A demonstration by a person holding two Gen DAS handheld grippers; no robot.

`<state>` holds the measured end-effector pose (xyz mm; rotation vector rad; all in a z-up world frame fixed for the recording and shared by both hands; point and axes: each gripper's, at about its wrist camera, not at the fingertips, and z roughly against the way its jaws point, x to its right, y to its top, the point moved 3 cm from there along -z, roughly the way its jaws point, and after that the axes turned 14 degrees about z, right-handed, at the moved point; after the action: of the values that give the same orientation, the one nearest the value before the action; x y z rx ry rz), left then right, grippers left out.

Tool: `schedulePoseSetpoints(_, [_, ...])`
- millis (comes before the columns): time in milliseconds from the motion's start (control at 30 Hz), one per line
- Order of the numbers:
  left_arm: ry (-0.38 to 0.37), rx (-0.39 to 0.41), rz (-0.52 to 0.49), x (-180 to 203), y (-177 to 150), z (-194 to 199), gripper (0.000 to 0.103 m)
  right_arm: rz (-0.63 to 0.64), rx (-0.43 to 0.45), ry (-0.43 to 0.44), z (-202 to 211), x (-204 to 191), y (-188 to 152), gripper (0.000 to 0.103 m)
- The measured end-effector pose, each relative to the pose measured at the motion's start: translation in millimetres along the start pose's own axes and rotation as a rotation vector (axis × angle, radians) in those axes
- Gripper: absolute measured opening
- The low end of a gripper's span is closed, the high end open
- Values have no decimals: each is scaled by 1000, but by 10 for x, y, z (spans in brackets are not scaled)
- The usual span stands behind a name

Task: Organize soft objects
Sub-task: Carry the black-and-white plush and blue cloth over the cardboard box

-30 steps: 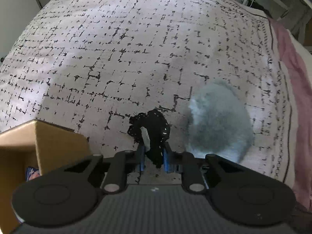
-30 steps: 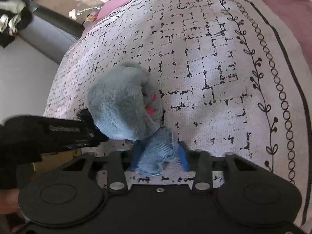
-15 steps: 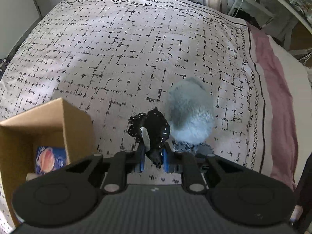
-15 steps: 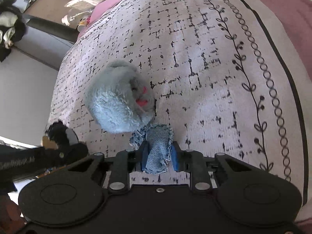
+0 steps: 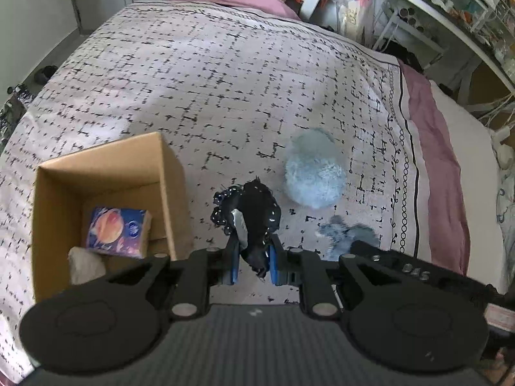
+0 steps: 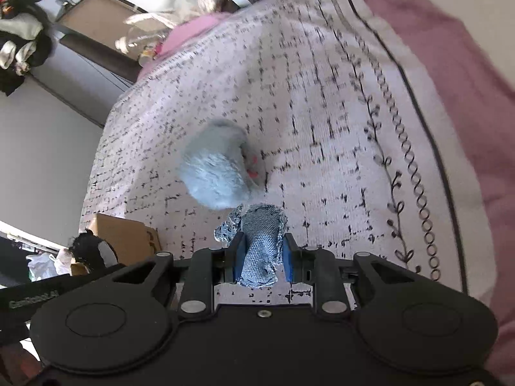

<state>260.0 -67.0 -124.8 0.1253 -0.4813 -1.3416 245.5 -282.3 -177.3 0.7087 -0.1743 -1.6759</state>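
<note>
Left wrist view – grip: the left gripper (image 5: 251, 263) has its blue pads pinched tight on a black frilly scrunchie (image 5: 248, 215), which hangs clear of the bedspread (image 5: 199, 74).
Left wrist view – box: the cardboard box (image 5: 167, 173) stands open just left of the fingers; a printed tissue pack (image 5: 117, 230) and a pale soft lump (image 5: 85, 265) lie inside.
Left wrist view – loose item: a fluffy blue plush (image 5: 317, 173) lies on the bedspread, to the right of the scrunchie.
Left wrist view – risk: the box's near wall sits between the scrunchie and the opening – a low sideways pass would likely catch the rim and tip the light box.
Left wrist view – room: bare bedspread beyond the box; cluttered shelves (image 5: 444, 9) stand well off.
Right wrist view – grip: the right gripper (image 6: 261, 259) clamps a denim scrap (image 6: 260, 244) between its pads, lifted off the cover.
Right wrist view – risk: the frayed cloth bulges above the pads and may slip; both grippers heading for one box could collide – the left one already shows at the lower left.
Right wrist view – edge: the bed's pink sheet (image 6: 450, 64) borders the right side; the view is blurred.
</note>
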Motion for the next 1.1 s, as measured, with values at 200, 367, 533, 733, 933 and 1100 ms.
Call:
schedulePoseSetpoints(200, [-28, 35, 28, -117, -31, 244, 17, 19, 78, -19, 358, -91, 113, 24])
schedulePoseSetpoints(367, [-47, 60, 42, -195, -76, 390, 17, 59, 136, -16, 591, -269, 182, 24])
schedulePoseSetpoints(533, [-65, 81, 75, -327, -124, 549, 17, 111, 167, -16, 770, -463, 202, 24])
schedulePoseSetpoints(733, [-70, 110, 100, -529, -189, 784, 17, 153, 189, -10, 945, -656, 168, 24])
schedulePoseSetpoints(933, [-76, 151, 133, -772, -195, 1020, 17, 197, 205, 11, 1060, -889, 130, 24])
schedulePoseSetpoints(1100, [-77, 169, 165, -1001, -167, 1136, 17, 237, 213, 24, 1082, -1111, 121, 24])
